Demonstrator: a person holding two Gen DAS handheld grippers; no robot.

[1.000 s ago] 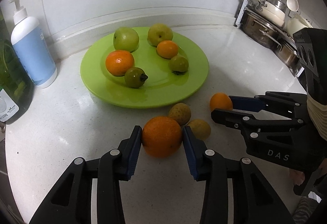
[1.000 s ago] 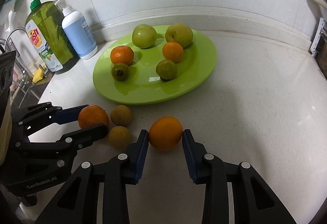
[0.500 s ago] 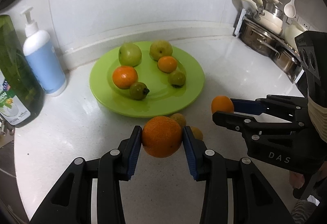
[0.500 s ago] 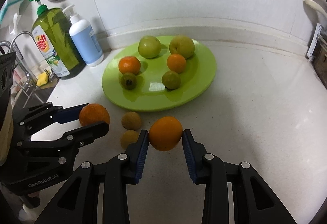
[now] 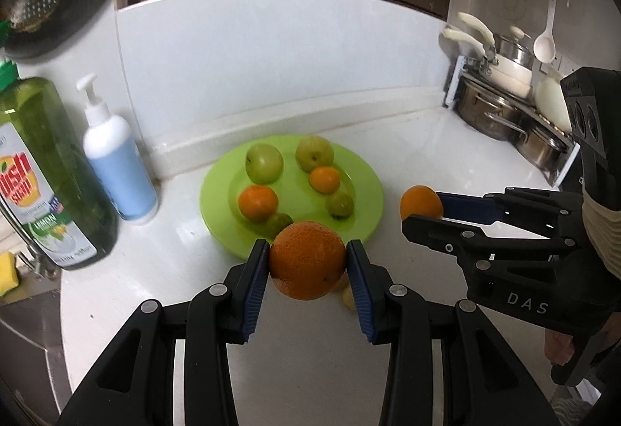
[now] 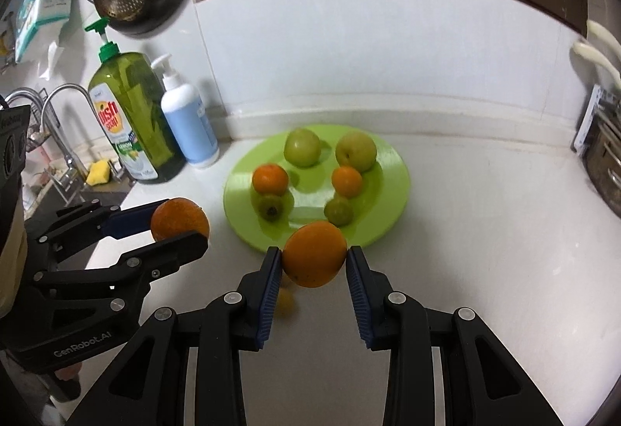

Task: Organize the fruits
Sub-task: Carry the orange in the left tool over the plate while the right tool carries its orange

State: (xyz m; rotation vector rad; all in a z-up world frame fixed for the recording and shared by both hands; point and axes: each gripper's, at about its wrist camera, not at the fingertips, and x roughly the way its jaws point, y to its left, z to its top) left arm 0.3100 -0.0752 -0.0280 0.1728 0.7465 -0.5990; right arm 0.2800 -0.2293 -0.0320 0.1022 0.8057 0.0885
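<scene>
Six fruits on the green plate (image 6: 396, 189), one orange in each gripper.

A green dish-soap bottle (image 6: 130, 115) stands touching a white pump bottle (image 6: 190, 123).

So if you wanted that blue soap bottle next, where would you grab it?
Grip the blue bottle across its straight round body, below the thin pump. Come level from the front right: the green bottle crowds its left side and the wall sits behind. Both grippers hold oranges now.
</scene>
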